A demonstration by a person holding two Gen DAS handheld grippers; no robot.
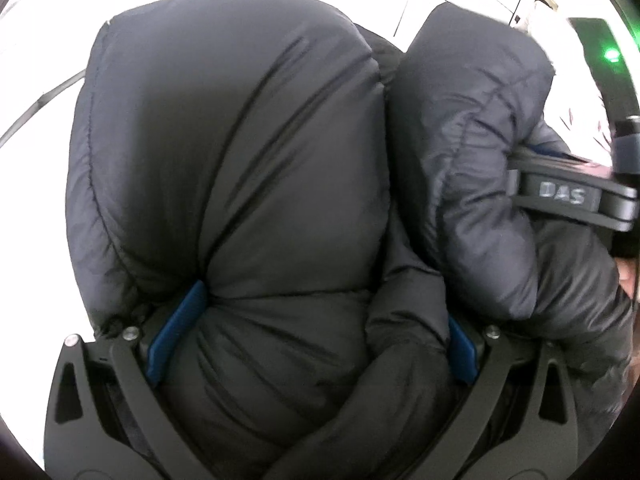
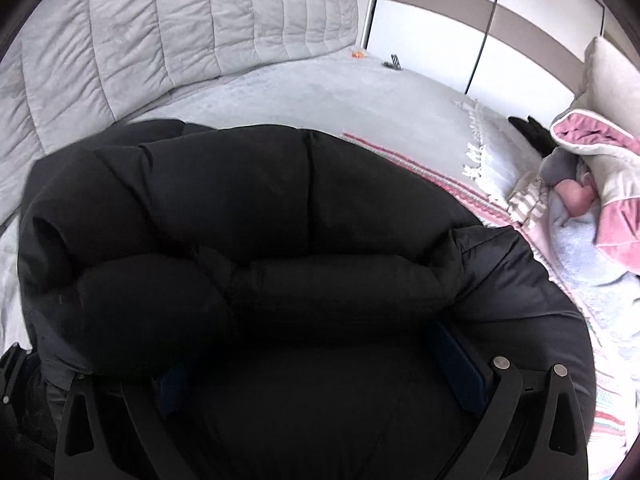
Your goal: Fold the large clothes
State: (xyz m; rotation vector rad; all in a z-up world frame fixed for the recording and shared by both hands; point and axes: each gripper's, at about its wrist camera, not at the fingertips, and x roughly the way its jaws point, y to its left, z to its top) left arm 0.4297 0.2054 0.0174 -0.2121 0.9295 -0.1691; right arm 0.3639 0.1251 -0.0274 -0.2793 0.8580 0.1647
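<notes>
Puffy black fabric of the jacket (image 1: pixel 240 168) bulges between the blue pads (image 1: pixel 176 332) of the left gripper (image 1: pixel 320 344), which is clamped on a thick fold. Off to that view's right, the right gripper (image 1: pixel 560 194) pinches another bulge of the same jacket. From the right wrist, the jacket (image 2: pixel 256 216) fills the jaws and is bunched over a grey bed (image 2: pixel 320 92), beside a striped blanket (image 2: pixel 400 160) and a pink-and-white garment (image 2: pixel 608 184).
</notes>
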